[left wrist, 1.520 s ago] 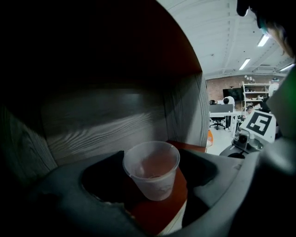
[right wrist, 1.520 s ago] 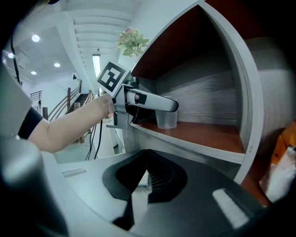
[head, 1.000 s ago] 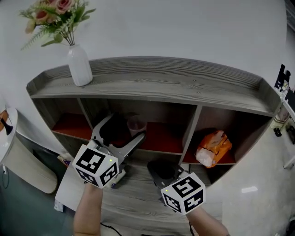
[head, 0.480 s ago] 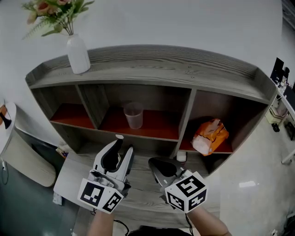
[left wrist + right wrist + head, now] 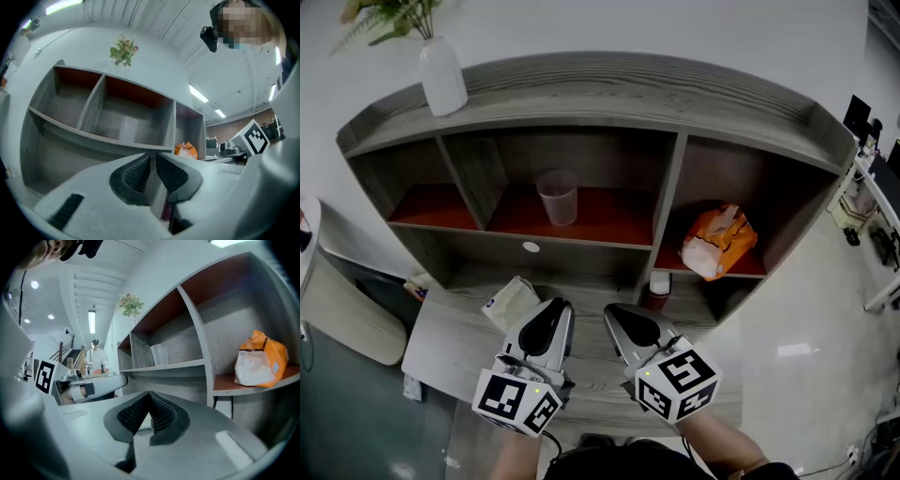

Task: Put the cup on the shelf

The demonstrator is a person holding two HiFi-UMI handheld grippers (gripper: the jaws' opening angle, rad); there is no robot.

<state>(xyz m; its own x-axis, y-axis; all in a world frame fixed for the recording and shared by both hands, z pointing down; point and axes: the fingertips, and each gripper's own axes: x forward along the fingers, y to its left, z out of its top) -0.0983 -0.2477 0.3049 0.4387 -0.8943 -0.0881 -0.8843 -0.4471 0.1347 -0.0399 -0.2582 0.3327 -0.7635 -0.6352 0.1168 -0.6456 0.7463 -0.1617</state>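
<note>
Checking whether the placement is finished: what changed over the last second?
The left gripper drew back from the cup in the middle compartment, and its jaws have just been closing on nothing. The cup stays upright there; the right gripper and orange bag look unchanged.

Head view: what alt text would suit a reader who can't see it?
A clear cup stands in the middle compartment of a grey shelf, an orange bag in the right one, a white vase on top. Below, the left gripper, jaws just closing on nothing, and the right gripper, shut and empty, sit side by side.
</note>
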